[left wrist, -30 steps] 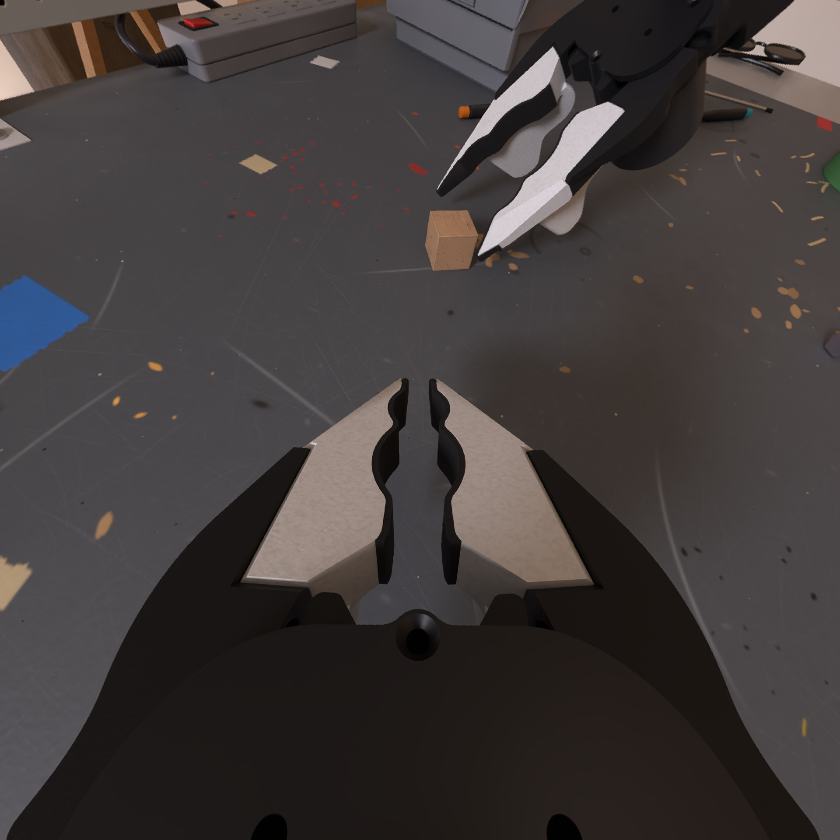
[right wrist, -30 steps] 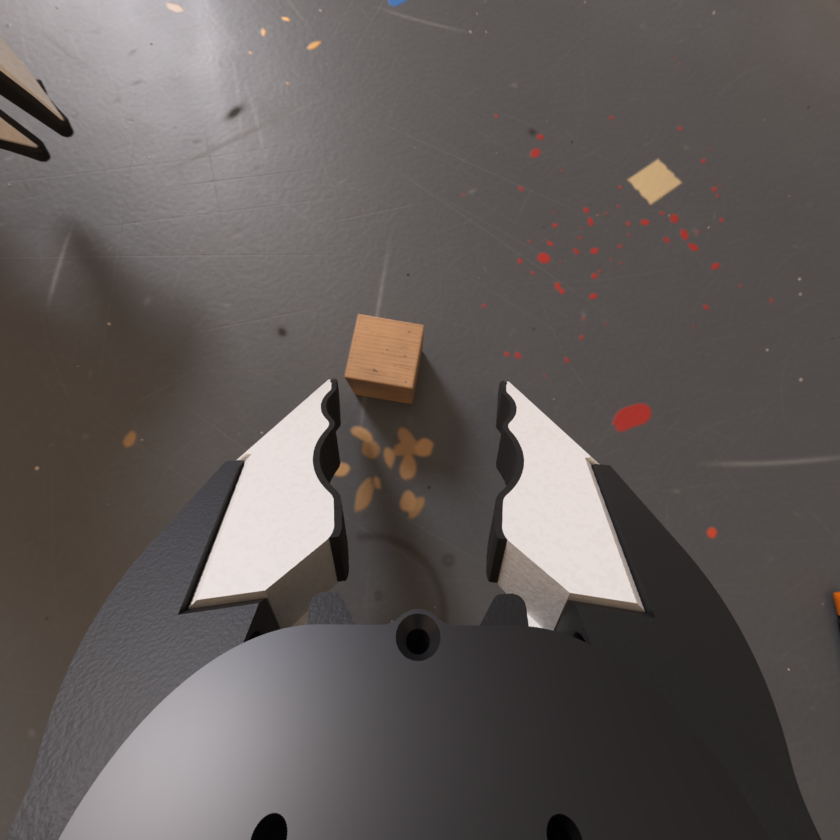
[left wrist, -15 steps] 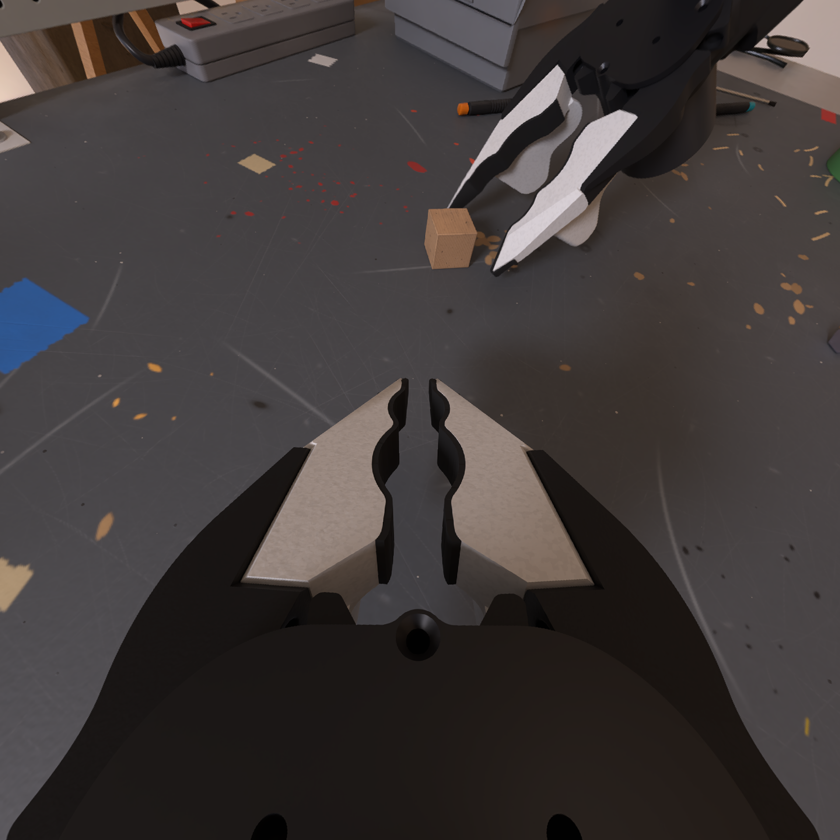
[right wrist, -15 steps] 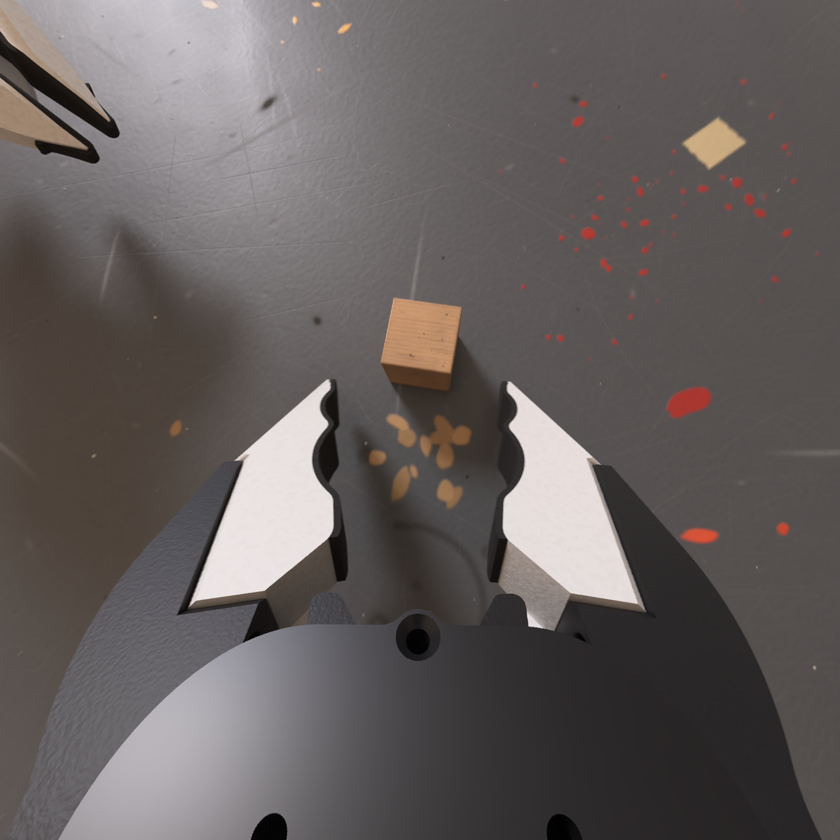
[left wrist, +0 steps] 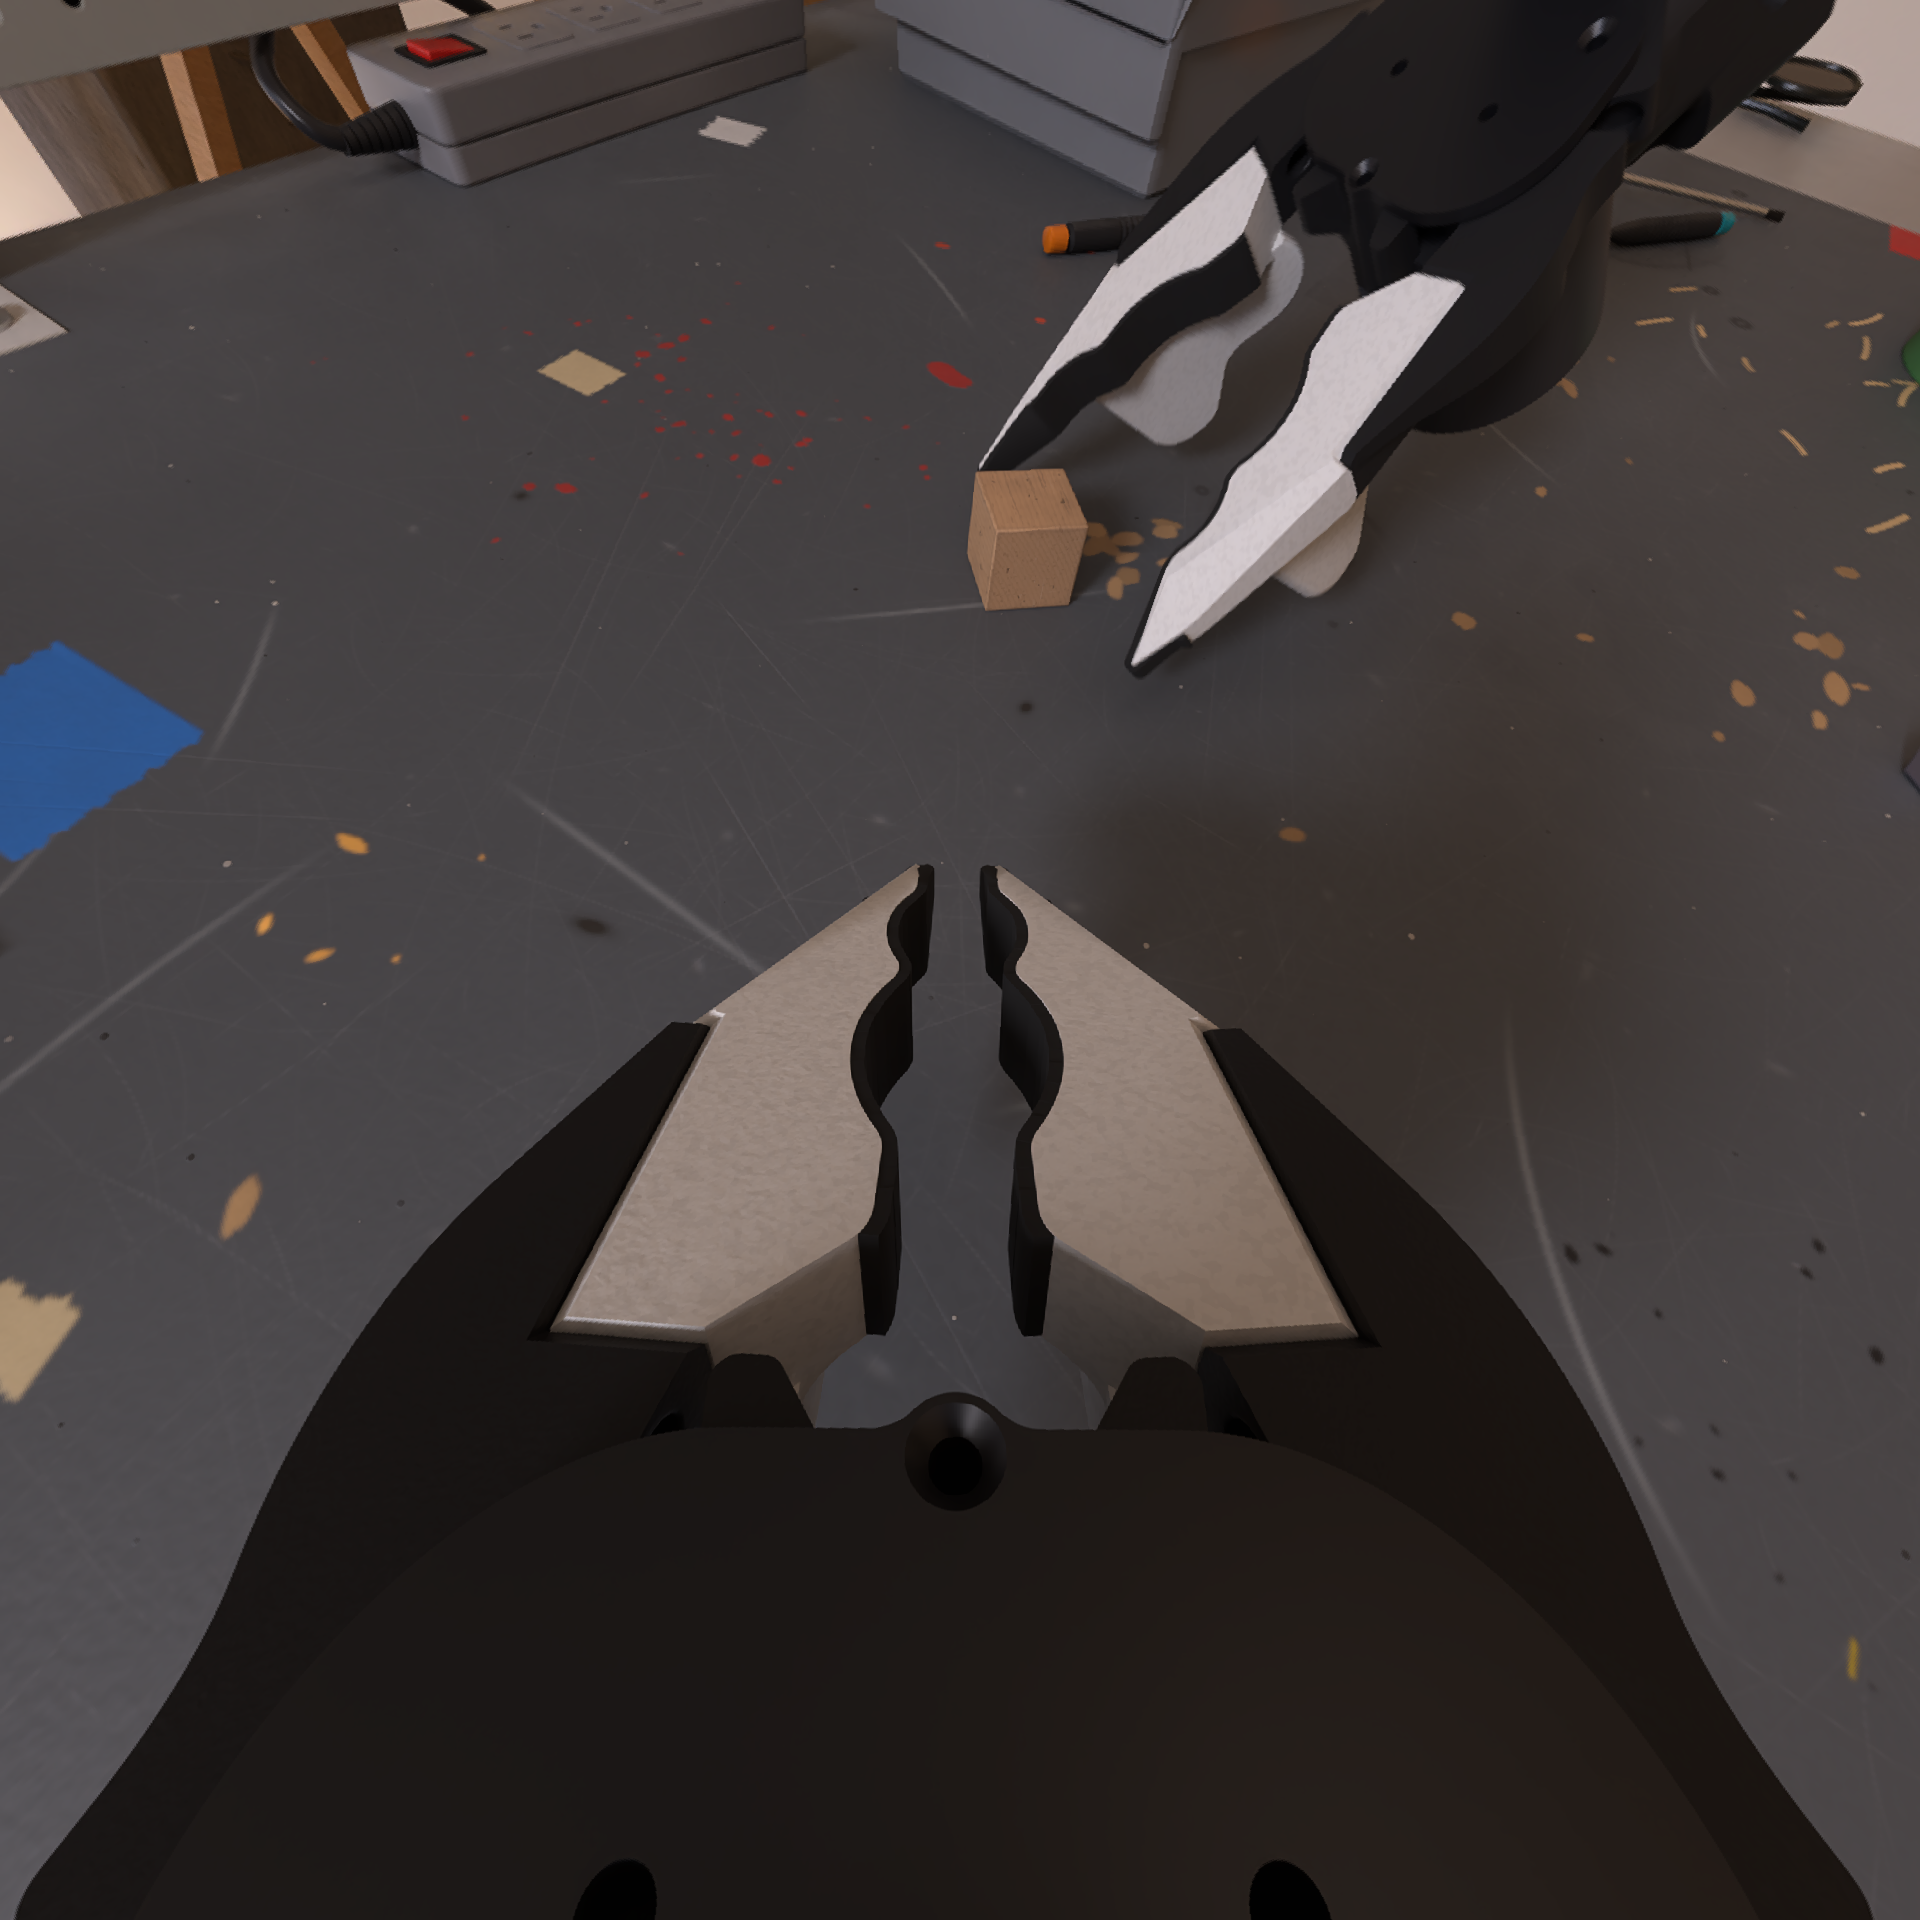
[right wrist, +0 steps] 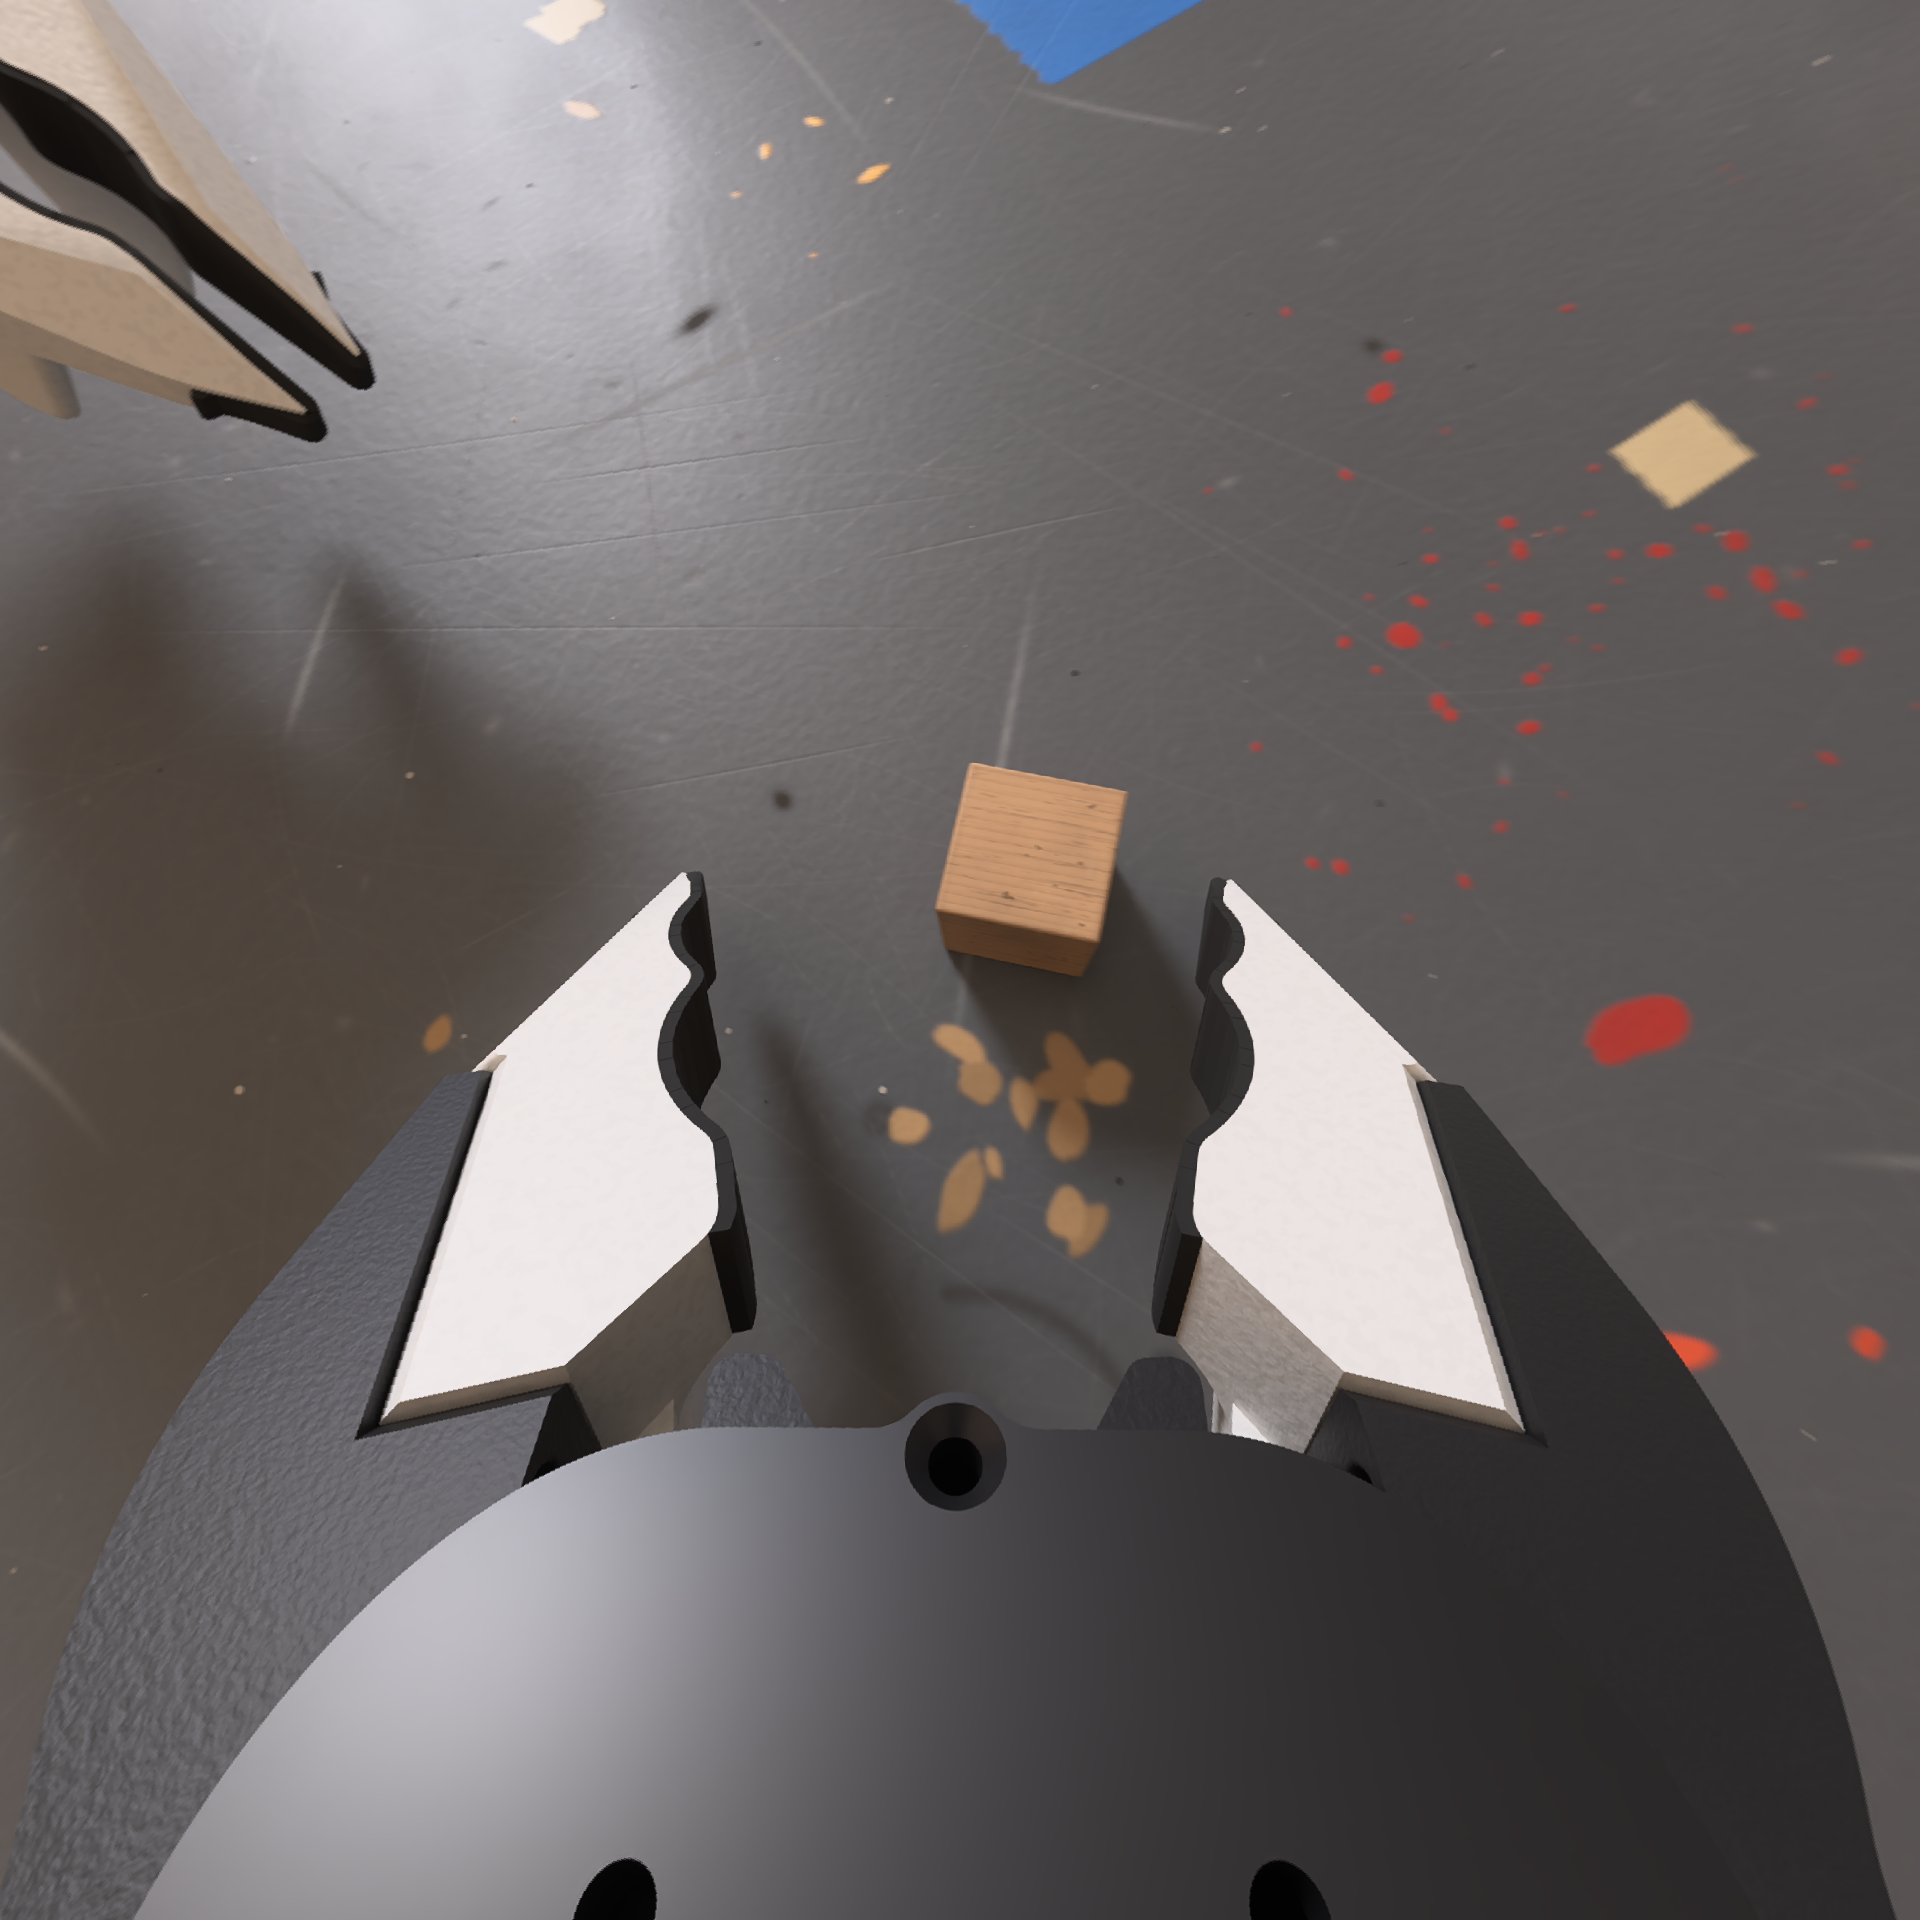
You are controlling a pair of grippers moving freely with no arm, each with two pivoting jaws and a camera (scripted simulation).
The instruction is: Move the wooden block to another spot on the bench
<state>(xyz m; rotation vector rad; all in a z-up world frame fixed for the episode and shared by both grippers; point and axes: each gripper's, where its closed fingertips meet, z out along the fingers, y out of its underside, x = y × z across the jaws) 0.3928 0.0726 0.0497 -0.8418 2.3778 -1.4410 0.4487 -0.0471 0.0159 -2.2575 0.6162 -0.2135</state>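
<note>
The small wooden block (left wrist: 1023,535) stands on the dark grey bench (left wrist: 623,727). My right gripper (left wrist: 1065,561) is open wide and empty, and hangs tilted down over the block. In the right wrist view the block (right wrist: 1034,868) lies just ahead of the right gripper (right wrist: 956,885), between the lines of its two fingers and nearer the right finger (right wrist: 1320,1091). Neither finger touches it. My left gripper (left wrist: 956,873) is shut and empty, low over the bench well short of the block. It also shows in the right wrist view (right wrist: 338,400) at the upper left.
A grey power strip (left wrist: 582,73) and a grey box (left wrist: 1039,94) stand at the bench's far edge. An orange-tipped screwdriver (left wrist: 1091,237) lies behind the right gripper. Wood chips (right wrist: 1029,1122), red paint specks (right wrist: 1558,603), a blue patch (left wrist: 73,748) and a tan patch (right wrist: 1678,452) mark the bench.
My right gripper has opened wider and shifted, so the block now sits right of centre and slightly nearer in its view. The block and my left gripper have not moved.
</note>
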